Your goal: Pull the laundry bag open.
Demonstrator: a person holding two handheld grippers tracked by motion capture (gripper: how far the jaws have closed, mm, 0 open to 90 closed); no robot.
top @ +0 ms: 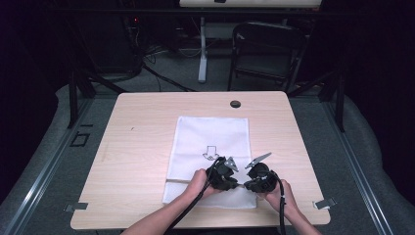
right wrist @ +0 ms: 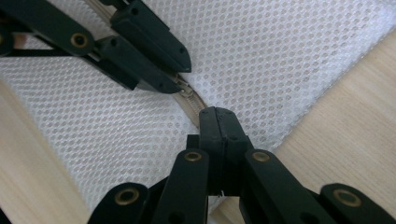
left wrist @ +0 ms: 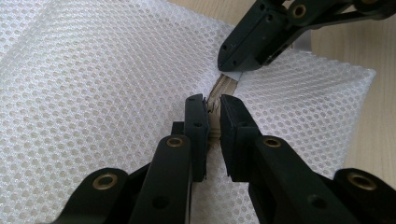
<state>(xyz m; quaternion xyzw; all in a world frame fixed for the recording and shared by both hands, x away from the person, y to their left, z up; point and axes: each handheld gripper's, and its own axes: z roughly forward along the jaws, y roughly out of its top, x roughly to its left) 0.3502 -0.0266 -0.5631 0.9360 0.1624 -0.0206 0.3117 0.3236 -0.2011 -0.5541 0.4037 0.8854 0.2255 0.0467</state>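
Your light wooden desk (top: 147, 147) carried one white mesh zip bag (top: 210, 137), lying flat near the middle and reaching toward your edge, with a small arrow outline printed on it. A black folding chair (top: 264, 49) stood on the floor beyond the far edge, and a small dark round cap (top: 235, 104) sat in the desk top near that edge.

Both your hands were at the near end of the bag, side by side and close together.

Your left gripper (left wrist: 212, 107) was clenched on the bag's beige zipper strip (left wrist: 214, 112), jaws nearly together with the strip pinched between them.

Your right gripper (right wrist: 217, 116) was clamped tight, jaws touching, right at the end of the same zipper line (right wrist: 189, 95); what sat between the tips was hidden, so I couldn't tell if it held the pull or the mesh.

The two grippers sat just beside each other along the zipper, tips nearly touching.
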